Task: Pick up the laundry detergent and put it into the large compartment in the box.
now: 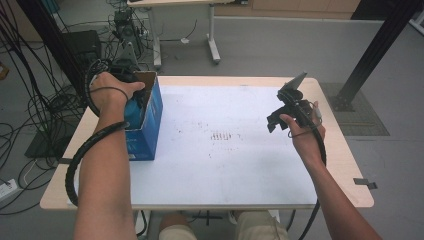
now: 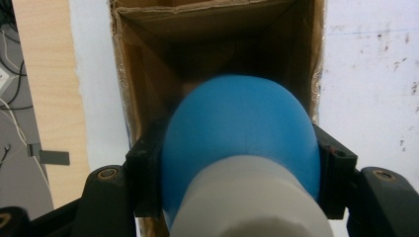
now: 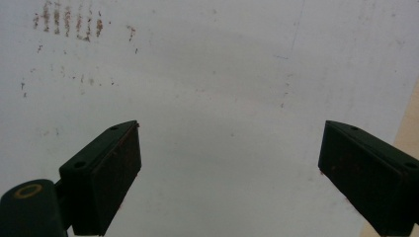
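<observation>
A blue cardboard box (image 1: 150, 120) stands open at the left of the white table top. My left gripper (image 1: 131, 102) is held over its opening, shut on a blue and white rounded object (image 2: 240, 148) whose blue end points down into the box's brown inside (image 2: 207, 44). That object shows as a blue bulge (image 1: 133, 112) at the box's mouth in the high view. My right gripper (image 1: 280, 117) hovers over the right part of the table, jaws wide apart, nothing between its pads (image 3: 118, 173).
A white sheet (image 1: 225, 145) with faint brown marks (image 1: 220, 136) covers most of the wooden table (image 1: 345, 165). Thick cables trail from both grippers. Beyond the far edge stand another table's legs (image 1: 214, 45), black frame posts and tangled cables on the floor.
</observation>
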Tool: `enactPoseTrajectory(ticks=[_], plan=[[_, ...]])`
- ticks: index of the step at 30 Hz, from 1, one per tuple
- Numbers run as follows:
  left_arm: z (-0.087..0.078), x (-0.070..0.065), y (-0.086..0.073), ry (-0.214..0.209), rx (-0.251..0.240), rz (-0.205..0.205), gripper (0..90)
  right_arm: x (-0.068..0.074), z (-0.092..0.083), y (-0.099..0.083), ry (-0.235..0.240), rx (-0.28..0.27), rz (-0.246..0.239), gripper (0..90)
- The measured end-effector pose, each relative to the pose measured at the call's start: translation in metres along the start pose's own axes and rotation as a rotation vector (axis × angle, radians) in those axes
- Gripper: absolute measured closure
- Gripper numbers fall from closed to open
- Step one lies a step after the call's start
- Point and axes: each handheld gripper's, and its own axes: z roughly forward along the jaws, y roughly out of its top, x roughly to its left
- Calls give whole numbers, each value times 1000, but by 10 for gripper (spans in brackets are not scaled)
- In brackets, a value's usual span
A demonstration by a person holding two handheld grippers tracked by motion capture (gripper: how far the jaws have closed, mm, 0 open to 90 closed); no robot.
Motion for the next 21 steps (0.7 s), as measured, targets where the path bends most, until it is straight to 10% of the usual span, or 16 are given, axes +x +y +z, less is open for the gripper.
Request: enactPoseTrajectory(ticks=[21], plan=[[36,2,-5,6,28,23,377,0,4,0,-5,9,7,92]])
